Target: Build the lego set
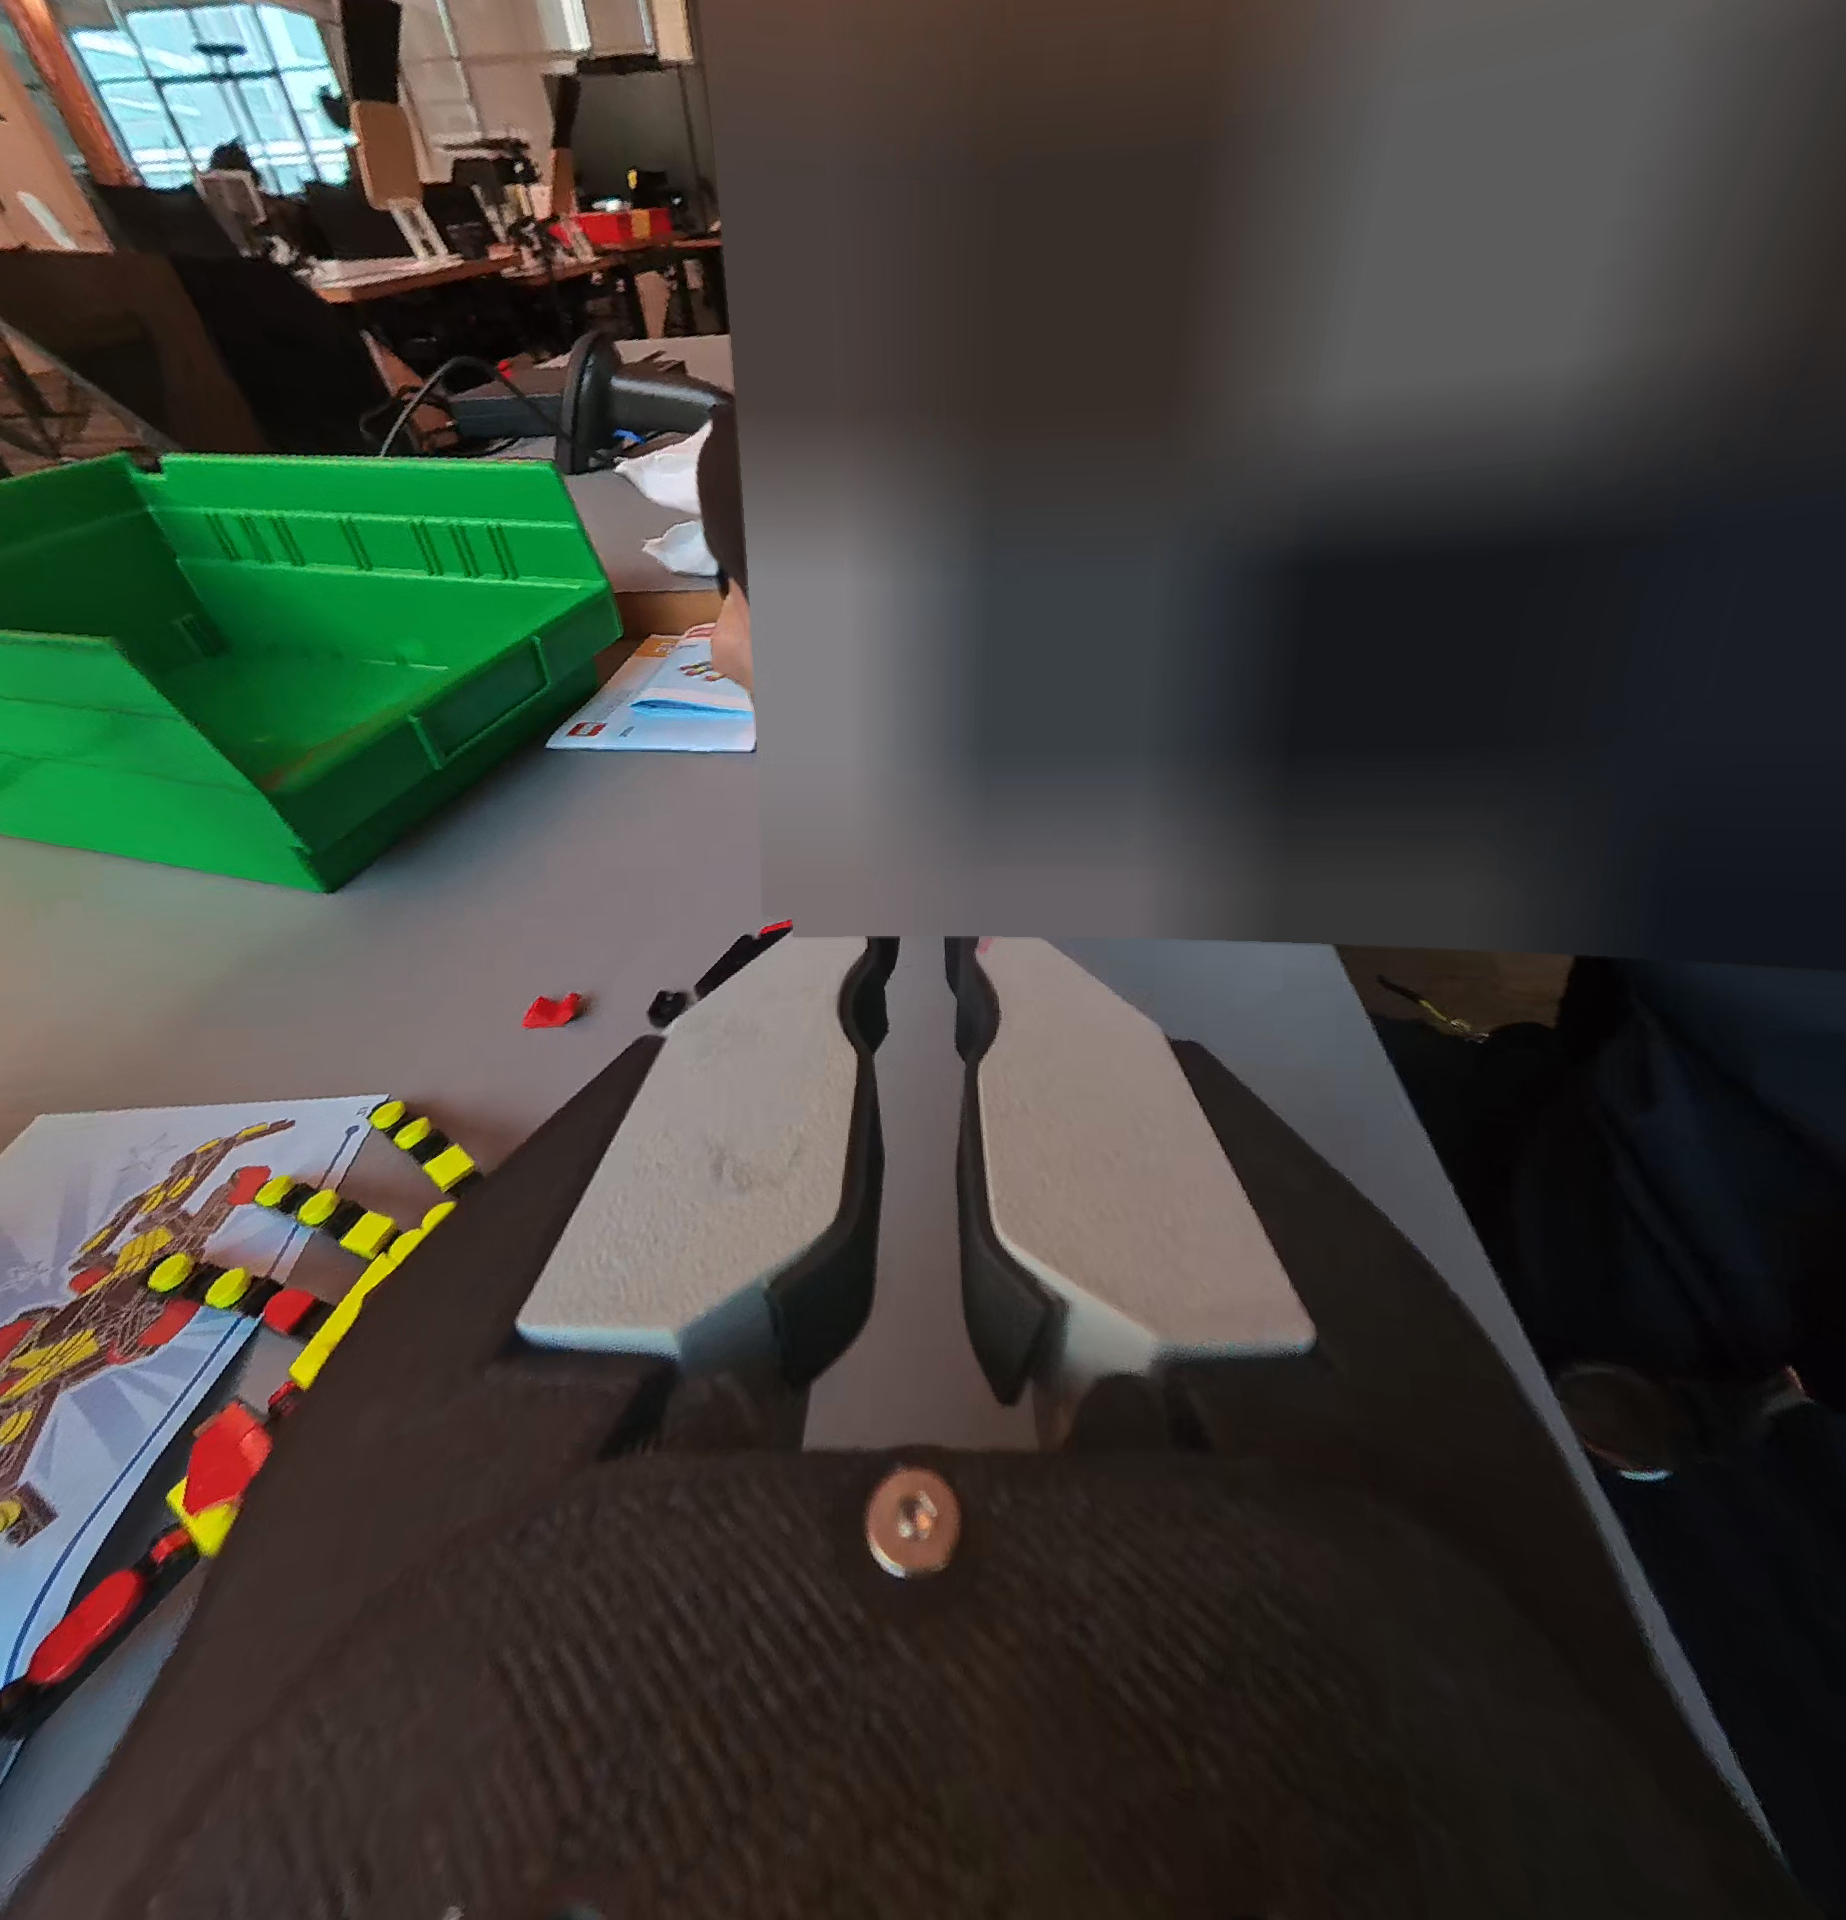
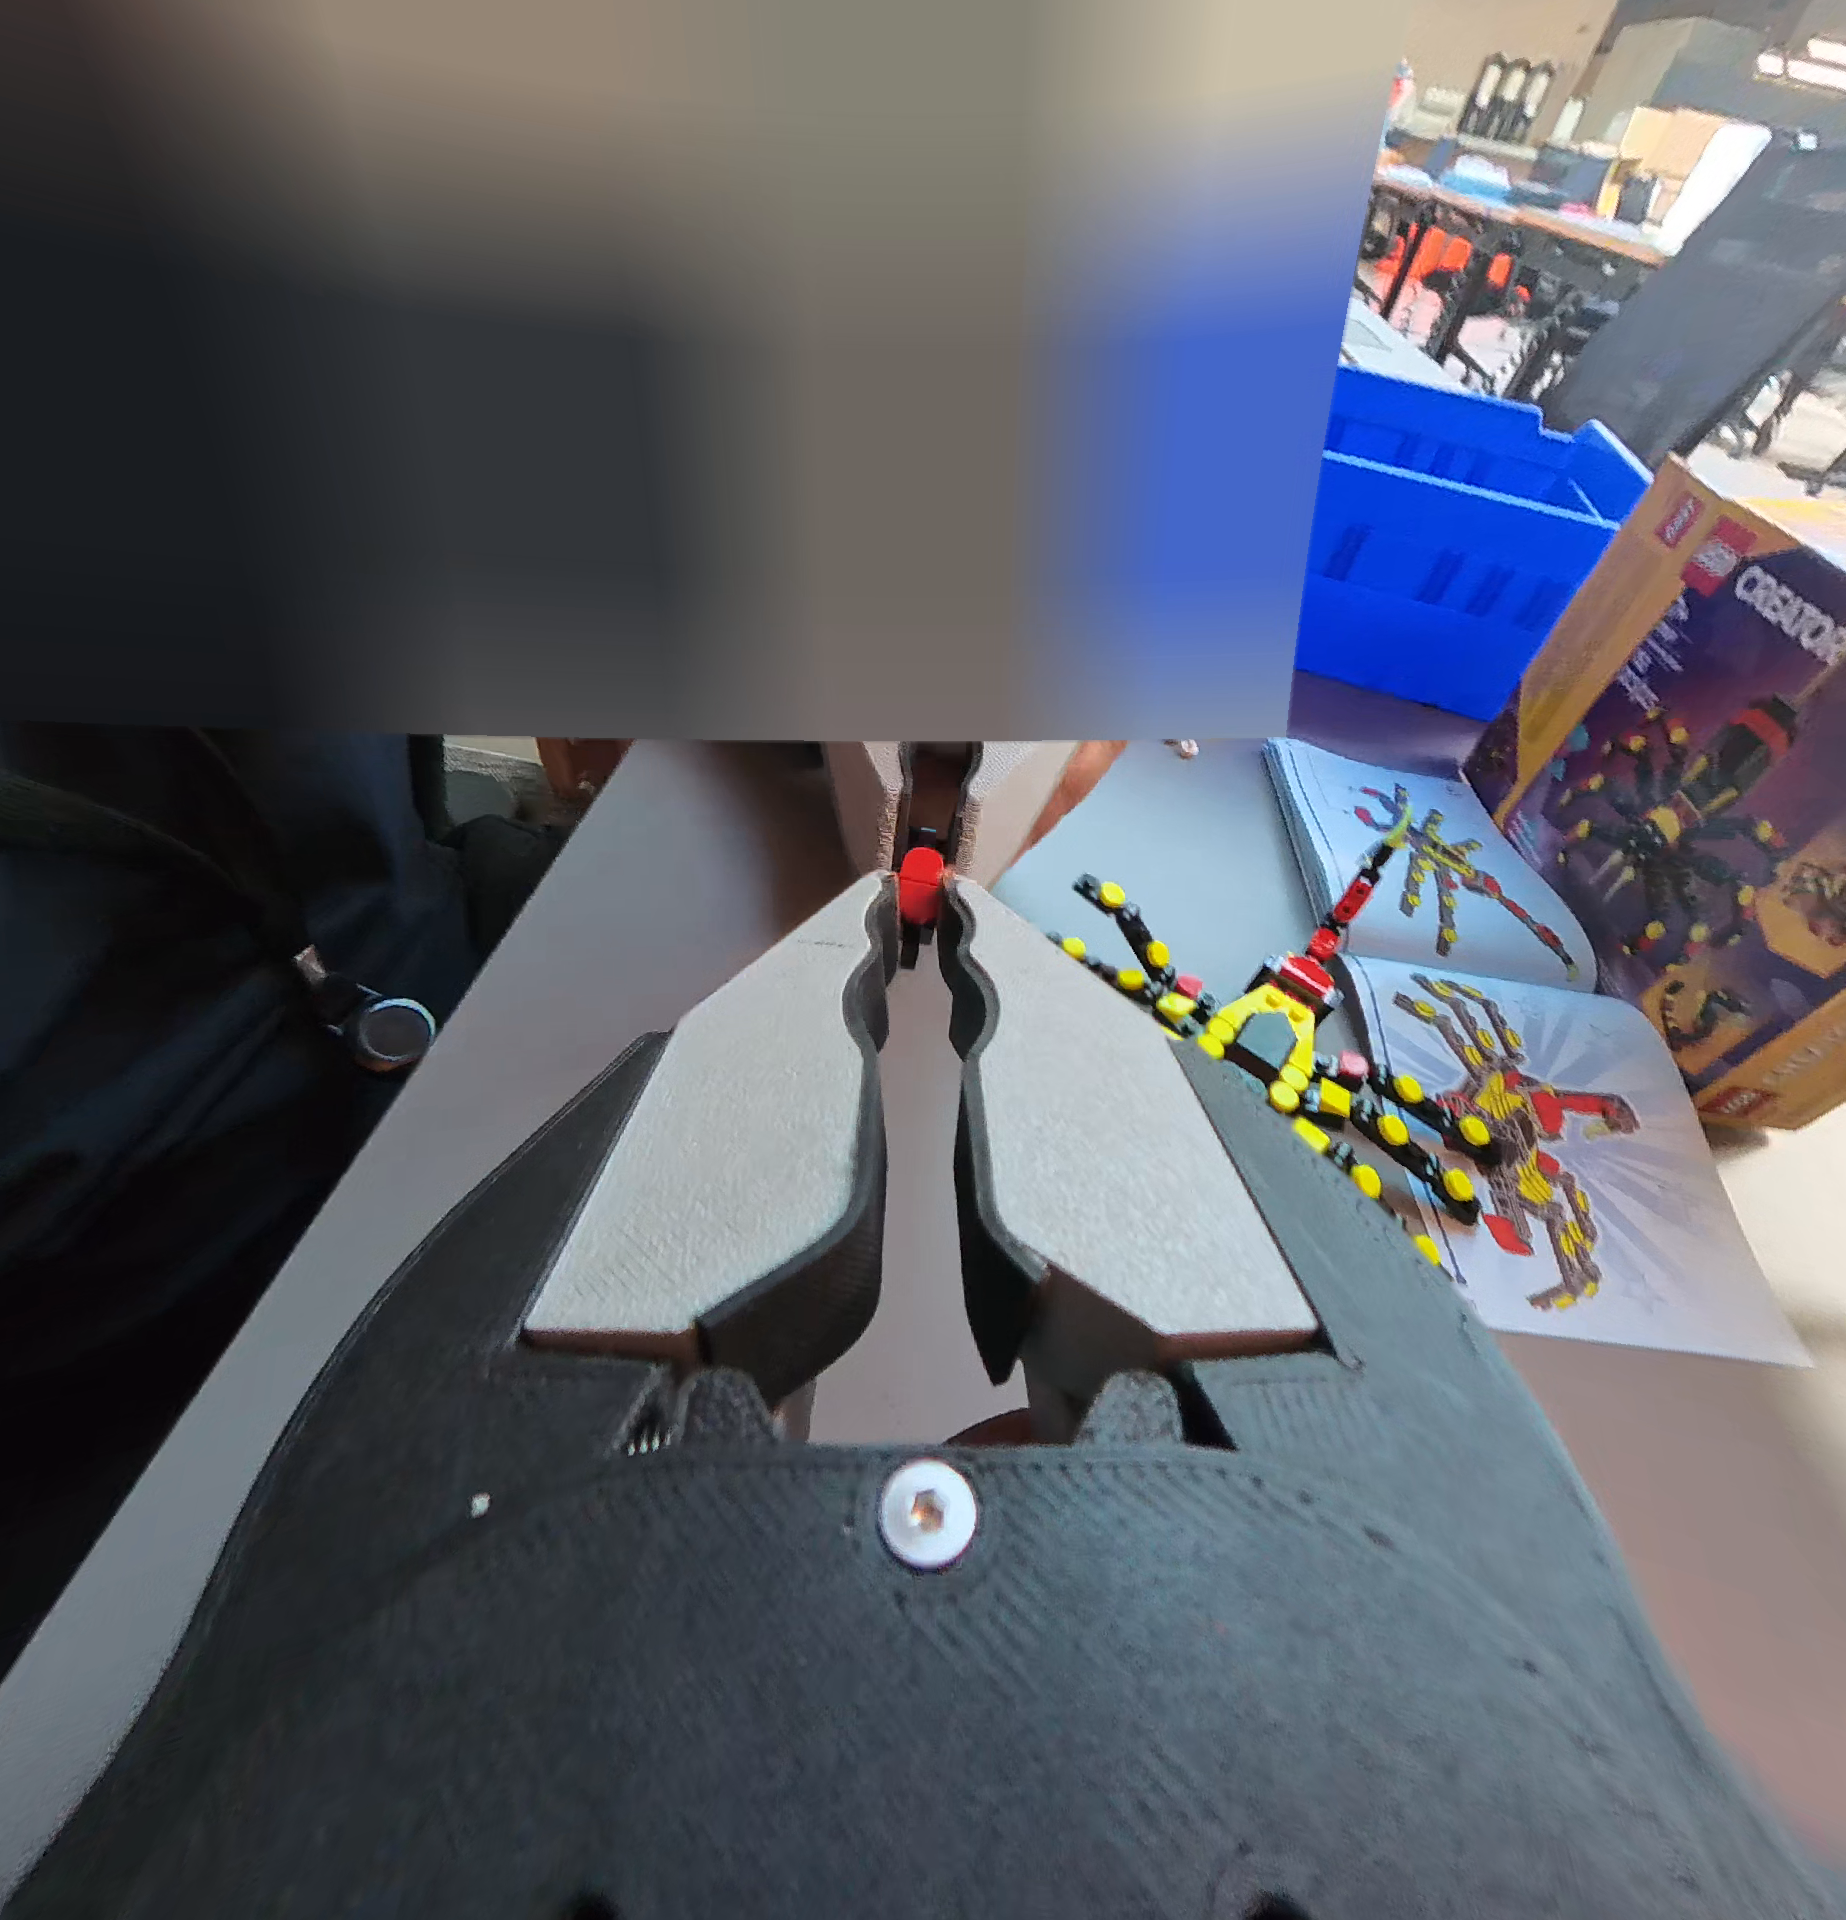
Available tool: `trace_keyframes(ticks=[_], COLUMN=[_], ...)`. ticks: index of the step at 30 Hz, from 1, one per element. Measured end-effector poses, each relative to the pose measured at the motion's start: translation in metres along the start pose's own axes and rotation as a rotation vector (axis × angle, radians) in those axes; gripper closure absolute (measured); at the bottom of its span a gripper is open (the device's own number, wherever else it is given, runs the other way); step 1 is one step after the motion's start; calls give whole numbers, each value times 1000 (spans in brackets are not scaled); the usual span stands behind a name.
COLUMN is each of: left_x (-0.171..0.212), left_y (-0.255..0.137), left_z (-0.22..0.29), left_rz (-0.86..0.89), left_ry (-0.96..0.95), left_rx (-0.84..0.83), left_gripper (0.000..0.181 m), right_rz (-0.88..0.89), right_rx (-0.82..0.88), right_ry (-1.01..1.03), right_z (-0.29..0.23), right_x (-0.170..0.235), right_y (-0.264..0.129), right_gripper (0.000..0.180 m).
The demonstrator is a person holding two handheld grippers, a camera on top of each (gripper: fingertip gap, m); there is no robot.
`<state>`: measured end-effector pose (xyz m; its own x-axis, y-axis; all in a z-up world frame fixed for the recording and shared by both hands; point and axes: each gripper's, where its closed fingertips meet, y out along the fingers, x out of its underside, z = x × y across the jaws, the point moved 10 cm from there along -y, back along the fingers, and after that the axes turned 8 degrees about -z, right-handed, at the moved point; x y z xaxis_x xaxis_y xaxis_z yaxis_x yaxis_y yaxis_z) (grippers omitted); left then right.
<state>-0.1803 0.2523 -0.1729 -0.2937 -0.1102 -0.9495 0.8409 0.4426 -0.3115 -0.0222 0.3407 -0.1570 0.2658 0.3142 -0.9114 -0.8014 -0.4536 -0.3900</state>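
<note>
Right gripper (image 2: 921, 902): jaws drawn in at the tips and clamped on a small red-and-black lego piece (image 2: 919, 902), held clear above the grey table (image 2: 690, 831) near its edge. Directly beyond that piece, the tips of the left gripper (image 2: 938, 805) face it; they stand close together around the far end of the piece, though the blurred patch cuts them off and contact cannot be confirmed. In the left wrist view the left gripper (image 1: 919, 971) shows a narrow gap between its fingers, and its tips run under the blur, so whether it grips anything cannot be told. The partly built model (image 2: 1303, 1049), a yellow, black and red spider-like figure with long jointed legs, lies on the table just right of the right gripper, resting partly on an open instruction booklet (image 2: 1584, 1195). The lego box (image 2: 1729, 790) stands upright beyond the booklet, with a blue bin (image 2: 1449, 540) behind it. From the left wrist view, the model's legs (image 1: 327, 1236) lie over the same booklet (image 1: 98, 1351) at lower left. A loose red piece (image 1: 551, 1010) and a small black piece (image 1: 665, 1004) sit apart on the bare table ahead. A green bin (image 1: 275, 665) stands farther back at left, with a second folded booklet (image 1: 659, 707) just beside it.
</note>
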Motion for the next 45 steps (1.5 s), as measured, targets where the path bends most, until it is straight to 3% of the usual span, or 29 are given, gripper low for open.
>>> trace_keyframes(ticks=[11,14,18,24,30,38,45], left_x=[-4,-2,3,0,3,-2,1], left_y=[-3,-4,0,-2,0,3,6], left_z=[10,3,-10,-16,-18,-4,-4], left_rz=[83,63,-24,-12,-32,-35,-63], left_ry=[51,37,16,-26,-19,119,141], left_rx=[180,93,-154,-343,-359,-328,-309], left_gripper=[176,176,176,175,176,176,176], right_rz=[75,24,-97,-27,29,6,-33], right_rx=[-94,25,255,378,286,229,211], right_ry=[-85,-96,-90,49,148,-24,-37], right_z=[-15,-10,1,14,23,12,10], right_x=[-10,-8,-1,0,7,2,4], right_y=[1,1,7,12,12,3,5], right_gripper=[176,176,176,175,175,173,175])
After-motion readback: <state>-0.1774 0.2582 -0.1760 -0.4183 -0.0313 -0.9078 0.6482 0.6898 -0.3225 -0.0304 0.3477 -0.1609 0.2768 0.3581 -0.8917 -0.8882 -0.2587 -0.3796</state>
